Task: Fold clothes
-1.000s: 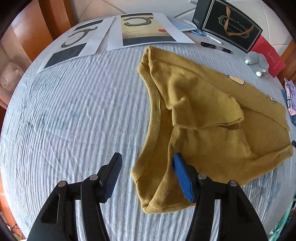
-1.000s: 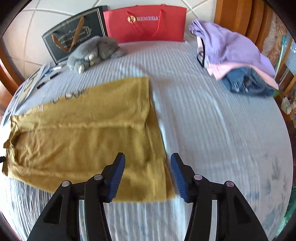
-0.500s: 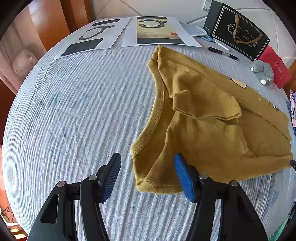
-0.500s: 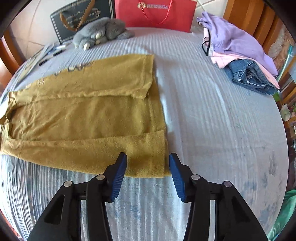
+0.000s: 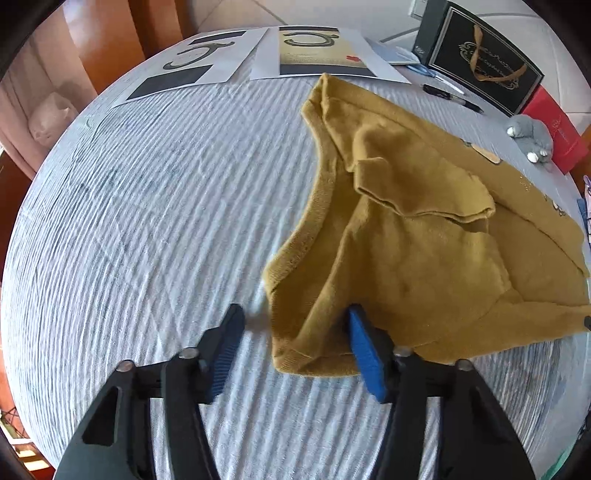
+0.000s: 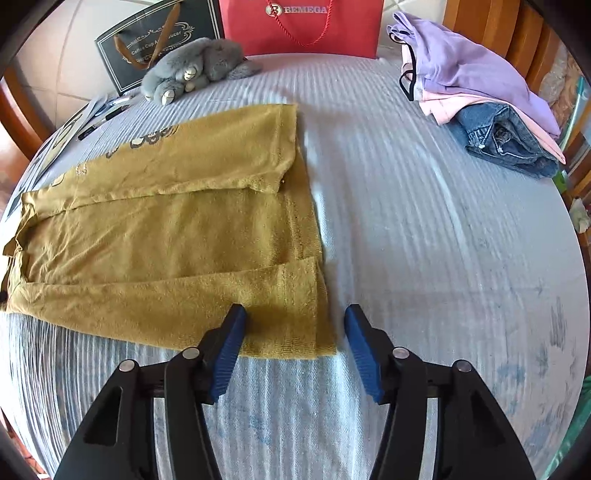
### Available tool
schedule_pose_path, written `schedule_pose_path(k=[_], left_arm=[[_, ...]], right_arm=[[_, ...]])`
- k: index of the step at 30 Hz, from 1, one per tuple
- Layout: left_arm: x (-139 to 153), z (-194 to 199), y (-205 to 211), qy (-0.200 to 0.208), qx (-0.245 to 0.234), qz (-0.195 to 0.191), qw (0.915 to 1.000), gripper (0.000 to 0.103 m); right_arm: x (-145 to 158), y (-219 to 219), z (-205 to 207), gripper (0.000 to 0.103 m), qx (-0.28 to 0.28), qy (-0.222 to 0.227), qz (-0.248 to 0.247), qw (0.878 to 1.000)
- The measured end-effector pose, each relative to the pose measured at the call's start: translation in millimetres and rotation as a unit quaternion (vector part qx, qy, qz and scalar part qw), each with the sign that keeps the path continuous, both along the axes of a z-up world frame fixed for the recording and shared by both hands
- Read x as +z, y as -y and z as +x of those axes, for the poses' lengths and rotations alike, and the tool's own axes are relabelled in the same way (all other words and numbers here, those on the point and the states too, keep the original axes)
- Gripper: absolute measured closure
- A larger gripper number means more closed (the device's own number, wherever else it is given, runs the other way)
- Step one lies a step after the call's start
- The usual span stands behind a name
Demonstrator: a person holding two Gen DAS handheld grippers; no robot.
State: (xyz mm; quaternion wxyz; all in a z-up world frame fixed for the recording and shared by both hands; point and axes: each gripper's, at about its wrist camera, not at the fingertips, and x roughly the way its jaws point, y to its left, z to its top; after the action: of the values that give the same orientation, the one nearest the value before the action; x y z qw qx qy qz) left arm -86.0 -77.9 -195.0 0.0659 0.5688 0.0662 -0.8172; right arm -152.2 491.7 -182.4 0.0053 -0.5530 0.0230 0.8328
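A mustard-yellow T-shirt (image 5: 406, 251) lies on the striped tablecloth (image 5: 147, 221), its long sides folded inward. My left gripper (image 5: 295, 317) points down over the near corner at the collar end. That bunched corner sits between its blue pads, the right pad touches the cloth, and the jaws are closing. In the right wrist view the T-shirt (image 6: 166, 229) stretches away to the left. My right gripper (image 6: 295, 314) stands open over the near hem corner, with the cloth between its fingers and not pinched.
Two printed sheets (image 5: 314, 51) lie at the far edge, with a pen (image 5: 450, 98) beside them. A black gift bag (image 6: 155, 40), a red bag (image 6: 299, 26) and a grey plush toy (image 6: 195, 70) stand behind the shirt. Folded clothes (image 6: 480, 96) are stacked at the far right.
My left gripper has shifted along the shirt's near edge until its corner lies between the fingers. The right gripper has settled over the hem corner. The shirt's near long edge now lies folded inward.
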Motion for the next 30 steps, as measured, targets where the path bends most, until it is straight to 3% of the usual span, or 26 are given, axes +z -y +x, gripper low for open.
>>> schedule_pose_path(k=[1,2,5,9,10,16,18,20,24,26,30], left_arm=[[2.1,-0.1,-5.4,0.0,-0.007,0.004,1.0,0.078],[4.9,0.8,-11.6,-0.002,-0.011,-0.009,0.9999,0.078],[16.0,5.9,-29.1,-0.022,-0.013,-0.038,0.999,0.078],[34.4,15.7,-56.6,-0.037,0.015,-0.016,0.9991,0.073],[36.1,-3.3,-54.8,-0.037,0.02,-0.008,0.9991,0.073],[33.3,25.1,-193.8,-0.027,0.057,0.037,0.9974,0.073],[25.2,36.8,-250.3,-0.026,0.081,0.045,0.9954,0.073],[20.4,48.9,-310.6,-0.03,0.111,0.042,0.9925,0.073],[8.7,56.4,-416.4,0.007,0.145,0.072,0.9867,0.073],[8.5,55.2,-455.8,0.009,0.158,0.077,0.9844,0.073],[15.4,45.4,-502.7,-0.011,0.182,0.065,0.9811,0.073]], right_arm=[[0.0,-0.6,0.6,0.064,-0.002,0.005,0.001,1.0],[0.1,-1.1,1.2,0.065,-0.005,0.01,0.001,1.0],[7.8,-7.6,5.9,0.065,-0.001,-0.005,-0.02,1.0],[15.1,-22.2,4.3,0.061,0.017,-0.018,-0.037,0.999],[17.0,-25.2,2.4,0.061,0.03,-0.023,-0.045,0.998],[10.6,-40.0,-40.4,0.061,0.174,-0.035,-0.048,0.983],[5.3,-44.7,-57.9,0.061,0.247,-0.035,-0.058,0.967],[-1.1,-48.0,-74.5,0.061,0.325,-0.033,-0.065,0.943],[-3.6,-52.0,-82.7,0.061,0.43,-0.009,-0.06,0.901],[0.0,-53.6,-82.0,0.061,0.466,-0.012,-0.065,0.882],[11.8,-59.1,-92.6,0.061,0.502,-0.034,-0.064,0.862]])
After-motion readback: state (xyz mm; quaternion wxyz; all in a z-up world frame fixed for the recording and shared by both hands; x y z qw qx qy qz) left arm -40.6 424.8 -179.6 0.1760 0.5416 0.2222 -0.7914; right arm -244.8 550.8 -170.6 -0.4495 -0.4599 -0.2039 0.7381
